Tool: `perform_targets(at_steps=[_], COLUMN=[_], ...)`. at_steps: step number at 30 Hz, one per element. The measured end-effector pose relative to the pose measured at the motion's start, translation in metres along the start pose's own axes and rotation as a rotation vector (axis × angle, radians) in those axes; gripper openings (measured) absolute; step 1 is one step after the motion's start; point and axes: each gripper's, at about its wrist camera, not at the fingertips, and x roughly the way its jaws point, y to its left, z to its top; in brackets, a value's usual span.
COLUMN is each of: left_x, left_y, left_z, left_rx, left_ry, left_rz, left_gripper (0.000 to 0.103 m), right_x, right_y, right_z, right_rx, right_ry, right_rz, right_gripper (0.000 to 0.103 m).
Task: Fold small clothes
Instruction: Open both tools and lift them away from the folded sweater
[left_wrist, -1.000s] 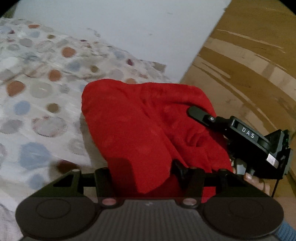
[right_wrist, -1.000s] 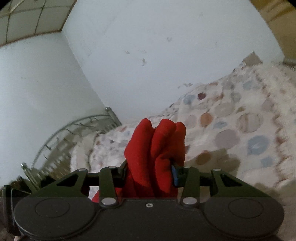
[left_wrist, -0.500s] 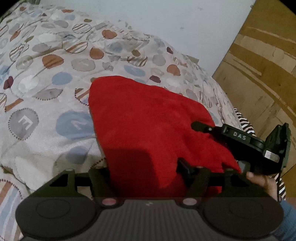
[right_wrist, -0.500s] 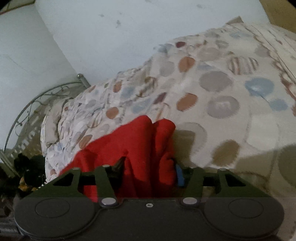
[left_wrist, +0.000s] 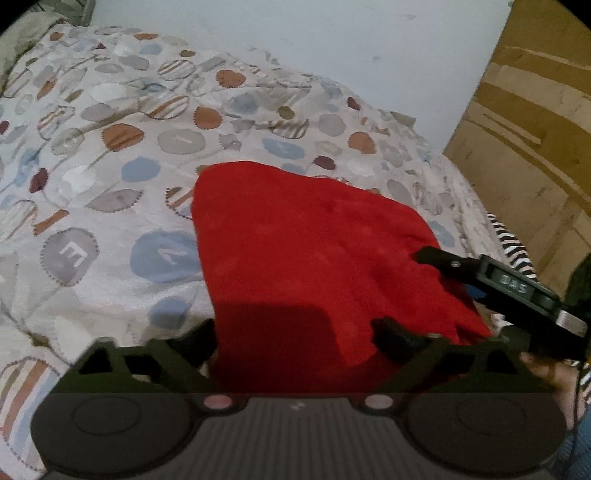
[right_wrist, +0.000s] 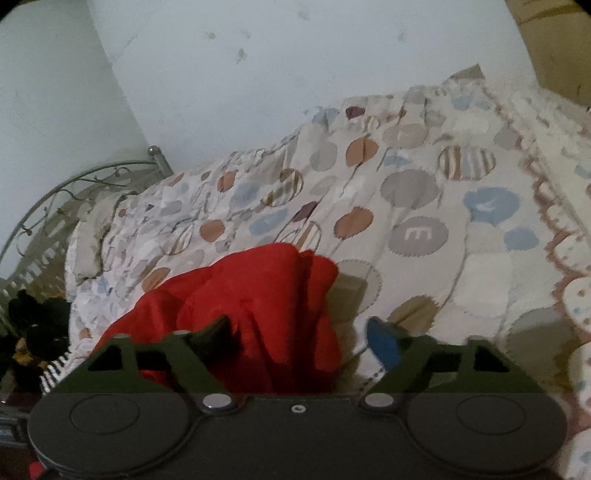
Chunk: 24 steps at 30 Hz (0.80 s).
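A red fleece garment (left_wrist: 306, 251) lies spread on the patterned bedspread (left_wrist: 110, 155). My left gripper (left_wrist: 295, 328) sits at its near edge; its jaws stand wide apart with the cloth lying between them. My right gripper (right_wrist: 299, 328) is at the garment's right side, seen as a black body (left_wrist: 517, 288) in the left wrist view. Its jaws stand wide apart: bunched red cloth (right_wrist: 258, 295) lies by the left finger, and the blue-padded right fingertip (right_wrist: 384, 339) is clear of the cloth.
The bedspread (right_wrist: 424, 206) with coloured circles covers the bed. A white wall (right_wrist: 258, 74) stands behind, a metal bed frame (right_wrist: 74, 184) at the left, a wooden panel (left_wrist: 535, 129) at the right. Striped cloth (left_wrist: 513, 247) lies at the bed's right edge.
The garment came down from hanging in the air onto the bedspread. Both grippers lowered with it, and both sets of jaws have opened and released the cloth.
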Motion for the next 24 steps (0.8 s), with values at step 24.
perform_targets(at_steps=[24], left_x=[-0.149], left_y=[-0.059], left_z=[-0.031], left_rx=[0.131], left_ry=[-0.333], left_rz=[0.119], left_gripper=[0.102], right_x=[-0.153], right_y=[0.076], right_z=[-0.001], right_rx=[-0.293], right_ry=[-0.267], right_rz=[-0.060], right_gripper=[0.102])
